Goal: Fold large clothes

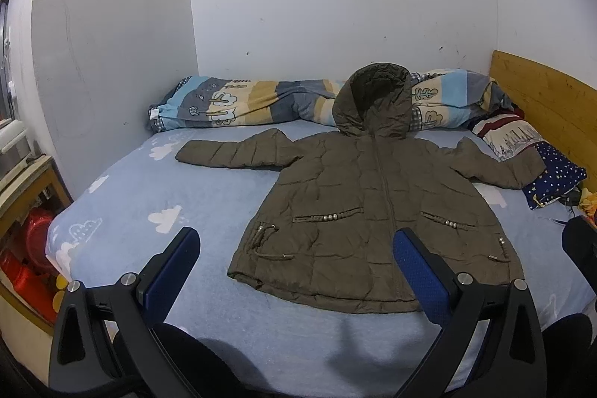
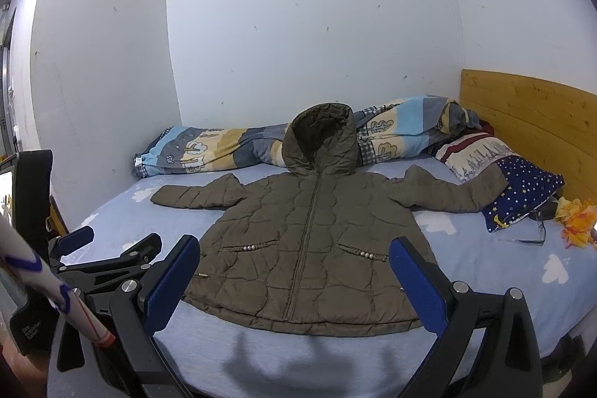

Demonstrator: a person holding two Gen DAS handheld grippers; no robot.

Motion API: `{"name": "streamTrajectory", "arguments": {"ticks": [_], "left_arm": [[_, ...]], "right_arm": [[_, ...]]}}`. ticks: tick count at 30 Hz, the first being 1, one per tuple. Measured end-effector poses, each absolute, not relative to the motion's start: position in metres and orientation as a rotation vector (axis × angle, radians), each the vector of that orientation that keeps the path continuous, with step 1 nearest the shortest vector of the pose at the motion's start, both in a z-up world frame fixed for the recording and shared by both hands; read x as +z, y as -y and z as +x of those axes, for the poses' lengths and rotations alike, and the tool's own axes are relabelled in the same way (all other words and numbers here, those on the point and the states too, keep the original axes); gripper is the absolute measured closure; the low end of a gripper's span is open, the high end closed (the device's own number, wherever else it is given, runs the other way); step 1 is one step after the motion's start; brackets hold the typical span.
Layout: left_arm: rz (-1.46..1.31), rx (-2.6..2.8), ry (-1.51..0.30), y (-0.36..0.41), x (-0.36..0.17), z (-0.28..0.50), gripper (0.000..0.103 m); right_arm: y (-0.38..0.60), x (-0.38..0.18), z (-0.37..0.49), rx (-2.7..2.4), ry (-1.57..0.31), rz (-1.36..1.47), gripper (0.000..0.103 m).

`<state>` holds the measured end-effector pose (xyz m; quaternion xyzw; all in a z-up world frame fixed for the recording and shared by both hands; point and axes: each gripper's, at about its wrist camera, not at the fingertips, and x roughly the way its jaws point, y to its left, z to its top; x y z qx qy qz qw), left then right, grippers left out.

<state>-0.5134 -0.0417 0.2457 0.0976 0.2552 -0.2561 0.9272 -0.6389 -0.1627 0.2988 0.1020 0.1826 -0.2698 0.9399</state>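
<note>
An olive-brown quilted hooded jacket [image 1: 373, 204] lies flat and zipped on the blue bed sheet [image 1: 156, 181], sleeves spread to both sides, hood propped on the rolled quilt. It also shows in the right wrist view [image 2: 309, 248]. My left gripper [image 1: 296, 245] is open and empty, held above the near edge of the bed in front of the jacket's hem. My right gripper [image 2: 294, 256] is open and empty, held in front of the hem too. The left gripper [image 2: 112, 248] shows at the left of the right wrist view.
A striped rolled quilt [image 1: 242, 103] lies along the back wall. Pillows [image 1: 530, 144] sit at the right by the wooden headboard [image 1: 541, 99]; the jacket's right sleeve rests on them. A wooden shelf with red items [image 1: 30, 241] stands left of the bed. Orange fabric [image 2: 576, 219] lies at right.
</note>
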Motion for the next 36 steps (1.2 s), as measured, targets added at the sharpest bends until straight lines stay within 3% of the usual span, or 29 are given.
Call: {"name": "streamTrajectory", "arguments": {"ticks": [17,24,29,36], "left_arm": [[0.211,-0.577,-0.587,0.061,0.236,-0.489,0.000],[0.168,-0.640,-0.714,0.112,0.225,-0.401,0.000],[0.214,-0.619,-0.763,0.167,0.193,-0.339,0.000],[0.323,-0.565,-0.879,0.216,0.109,-0.276,0.000]], "right_arm": [[0.180,0.284,-0.627,-0.550,-0.429,0.241,0.000],[0.233,0.263,-0.620,-0.605,-0.507,0.327,0.000],[0.292,0.239,-0.611,-0.662,-0.561,0.447,0.000],[0.374,0.216,-0.593,-0.744,-0.605,0.536,0.000]]}}
